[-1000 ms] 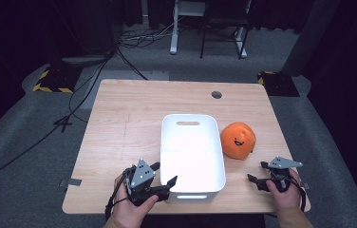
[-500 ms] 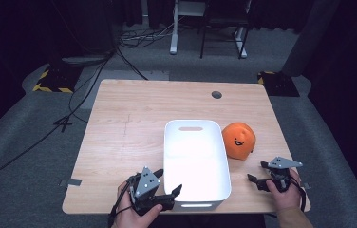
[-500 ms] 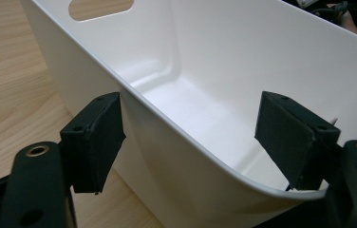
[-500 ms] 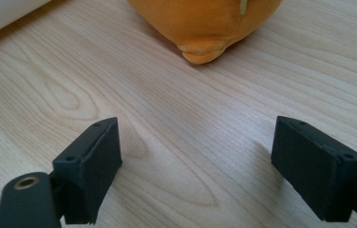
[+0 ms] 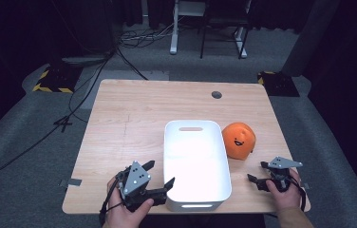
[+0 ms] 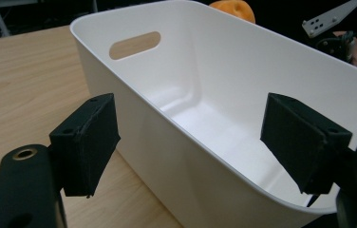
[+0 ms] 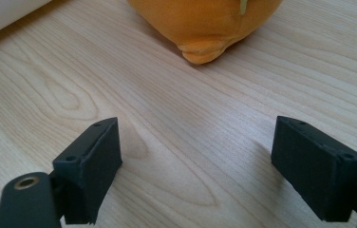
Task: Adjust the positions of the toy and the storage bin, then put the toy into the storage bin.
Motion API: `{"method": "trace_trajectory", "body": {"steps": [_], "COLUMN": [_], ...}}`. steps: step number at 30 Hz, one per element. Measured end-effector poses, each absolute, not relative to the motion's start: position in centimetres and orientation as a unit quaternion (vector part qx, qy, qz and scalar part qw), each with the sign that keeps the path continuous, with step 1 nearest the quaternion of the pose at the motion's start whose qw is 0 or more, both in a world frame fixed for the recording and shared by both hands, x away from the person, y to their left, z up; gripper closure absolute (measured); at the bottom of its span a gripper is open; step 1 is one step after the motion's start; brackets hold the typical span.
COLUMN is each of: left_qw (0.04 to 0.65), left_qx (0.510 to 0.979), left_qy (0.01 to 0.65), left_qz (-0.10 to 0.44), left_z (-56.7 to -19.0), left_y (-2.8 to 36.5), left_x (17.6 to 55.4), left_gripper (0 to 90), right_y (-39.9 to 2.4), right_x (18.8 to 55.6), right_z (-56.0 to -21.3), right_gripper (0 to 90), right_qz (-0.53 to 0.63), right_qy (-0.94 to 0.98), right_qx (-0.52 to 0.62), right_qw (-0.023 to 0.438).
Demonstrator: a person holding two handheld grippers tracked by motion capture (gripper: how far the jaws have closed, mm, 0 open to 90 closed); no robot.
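A white plastic bin (image 5: 171, 142) with a handle slot stands at the table's near middle. An orange plush toy (image 5: 238, 140) with a smiling face touches the bin's right side. My left gripper (image 5: 161, 174) straddles the bin's (image 6: 205, 71) near-left wall, one pad outside and one inside. Its jaws have just been opening, and the pads stand off the wall. My right gripper (image 5: 257, 172) rests open near the front right edge, nothing between its jaws (image 7: 195, 166). The toy (image 7: 205, 23) lies just beyond it.
The wooden table (image 5: 134, 118) has a round cable hole (image 5: 217, 94) at the back right. Cables and a yellow-black floor strip (image 5: 51, 88) lie beyond the table's left side, chair and desk legs (image 5: 205, 38) farther back.
The bin has slid a little toward the near edge and turned slightly. The left gripper's jaws have spread apart and come off the bin's wall. The right hand has stayed put.
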State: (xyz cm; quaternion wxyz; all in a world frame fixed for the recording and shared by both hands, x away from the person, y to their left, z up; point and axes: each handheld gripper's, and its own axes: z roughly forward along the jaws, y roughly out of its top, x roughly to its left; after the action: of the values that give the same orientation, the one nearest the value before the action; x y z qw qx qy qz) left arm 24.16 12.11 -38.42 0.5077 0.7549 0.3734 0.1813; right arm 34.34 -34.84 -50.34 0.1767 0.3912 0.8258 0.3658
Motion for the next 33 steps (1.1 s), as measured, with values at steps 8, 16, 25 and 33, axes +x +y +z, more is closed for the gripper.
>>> {"method": "trace_trajectory", "body": {"steps": [8,16,25,33], "left_qw": [0.481,0.458,0.375,0.34], "left_qx": [0.748,0.751,0.789,0.807], "left_qy": [0.399,0.418,0.436,0.448], "left_qz": [0.225,0.229,0.217,0.178], "left_z": [-38.2,-39.8,-43.0,-45.9], "left_y": [14.9,17.4,19.9,20.8], "left_x": [25.6,27.1,29.5,30.9], "left_gripper": [20.2,20.3,20.3,20.4], "right_y": [-34.8,-34.8,-34.8,-34.8], "right_x": [34.3,34.3,34.3,34.3], "right_z": [-50.3,-50.3,-50.4,-50.4], "right_gripper": [17.2,17.3,17.3,17.3], "right_qz": [0.366,0.366,0.365,0.365], "right_qy": [0.826,0.826,0.826,0.826], "right_qx": [0.391,0.391,0.389,0.389], "right_qw": [0.177,0.177,0.179,0.18]}}
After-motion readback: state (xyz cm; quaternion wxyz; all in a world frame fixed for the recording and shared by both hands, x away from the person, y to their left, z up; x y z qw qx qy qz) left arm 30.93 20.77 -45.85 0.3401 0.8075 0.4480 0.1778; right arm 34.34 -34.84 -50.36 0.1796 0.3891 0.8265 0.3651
